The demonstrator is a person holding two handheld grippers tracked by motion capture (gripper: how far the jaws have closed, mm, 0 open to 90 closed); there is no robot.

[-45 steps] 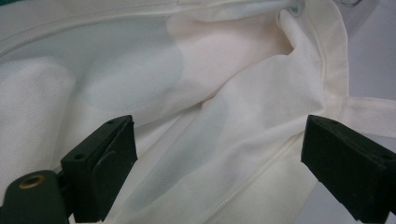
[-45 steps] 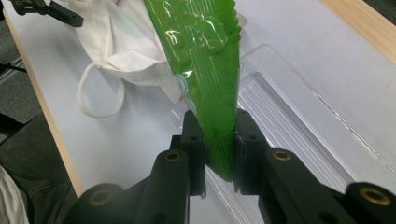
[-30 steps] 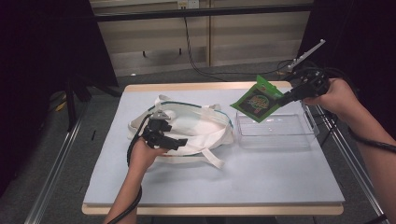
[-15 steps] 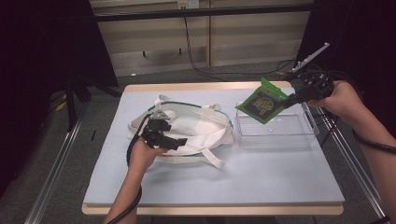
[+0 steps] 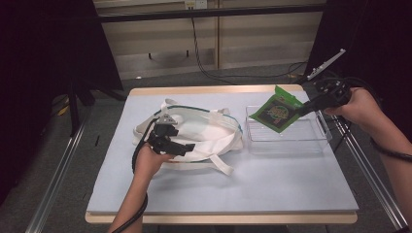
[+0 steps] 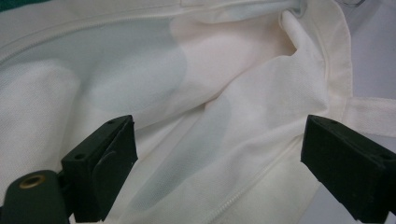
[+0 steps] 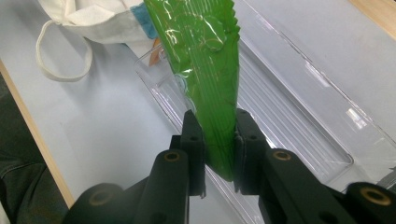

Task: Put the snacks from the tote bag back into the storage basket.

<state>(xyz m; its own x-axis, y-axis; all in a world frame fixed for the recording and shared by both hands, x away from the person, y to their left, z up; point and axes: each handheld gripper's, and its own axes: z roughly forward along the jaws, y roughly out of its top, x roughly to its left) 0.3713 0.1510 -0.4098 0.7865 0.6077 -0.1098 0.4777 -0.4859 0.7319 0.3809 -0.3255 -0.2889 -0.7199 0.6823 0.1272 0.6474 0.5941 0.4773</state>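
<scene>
A white cloth bag [image 5: 204, 133] lies flat on the left half of the table. My left gripper [image 5: 183, 145] rests on its front edge, its jaws spread wide. In the left gripper view [image 6: 224, 163] the bag's fabric [image 6: 196, 84] lies loose between the two fingers. At the right, my right gripper [image 5: 303, 109] is shut on a corner of a green snack packet [image 5: 278, 112] and holds it tilted in the air over a clear plastic tray [image 5: 311, 143]. The right gripper view shows the jaws [image 7: 219, 140] pinching the green packet [image 7: 208, 60] above the tray [image 7: 303, 107].
The bag's straps [image 5: 221, 165] trail toward the table's front. Its corner and a loop of strap [image 7: 65, 51] lie near the tray's left end. A light blue table [image 5: 272, 189] has open surface in front. Metal rails [image 5: 362, 165] run along both sides.
The right gripper has carried the green packet slightly to the right and a little lower over the tray. The left hand and the bag have not moved.
</scene>
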